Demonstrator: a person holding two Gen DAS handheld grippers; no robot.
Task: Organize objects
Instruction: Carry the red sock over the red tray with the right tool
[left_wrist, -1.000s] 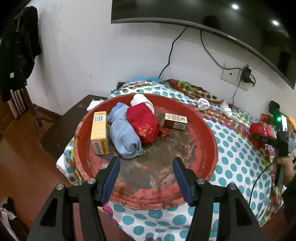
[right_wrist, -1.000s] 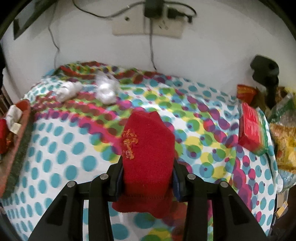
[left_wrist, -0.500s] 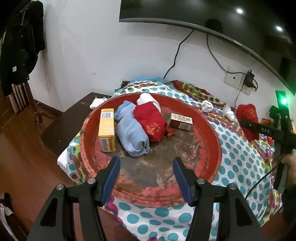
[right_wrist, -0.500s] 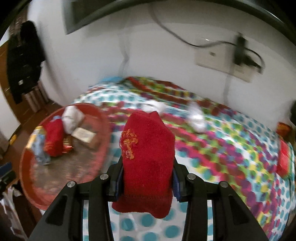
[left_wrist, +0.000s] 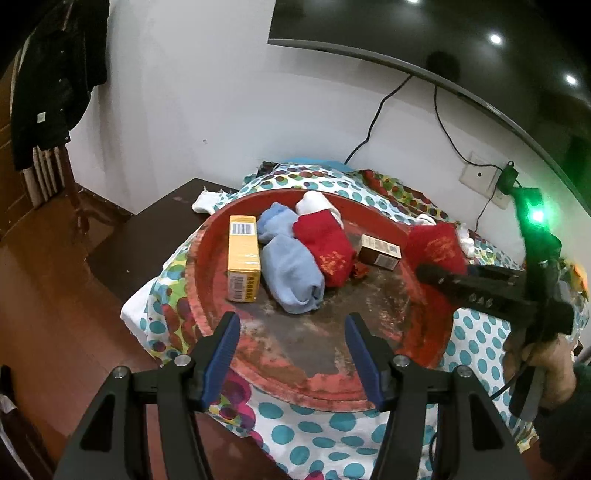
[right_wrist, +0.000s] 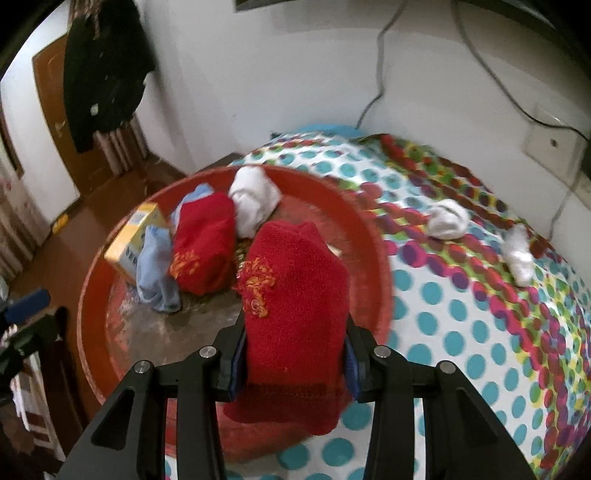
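Red sock (right_wrist: 295, 314) clamped in right gripper (right_wrist: 293, 363), long axis along the fingers, toe forward. A second ago it faced the wall outlets; now it hangs over the red tray's (right_wrist: 384, 280) near rim, so drop-off looks close. Matching red sock (right_wrist: 203, 240) ahead-left. Left gripper (left_wrist: 291, 350) open, empty, at the tray edge.

No word or number can be read anywhere. The yellow box (left_wrist: 242, 258), lying at the left of the red tray (left_wrist: 332, 384), carries a barcode panel on its far end and another on its near end, with small dark print beside it too fine to make out. The small brown box (left_wrist: 379, 252) at the far right of the tray has a pale label, also illegible
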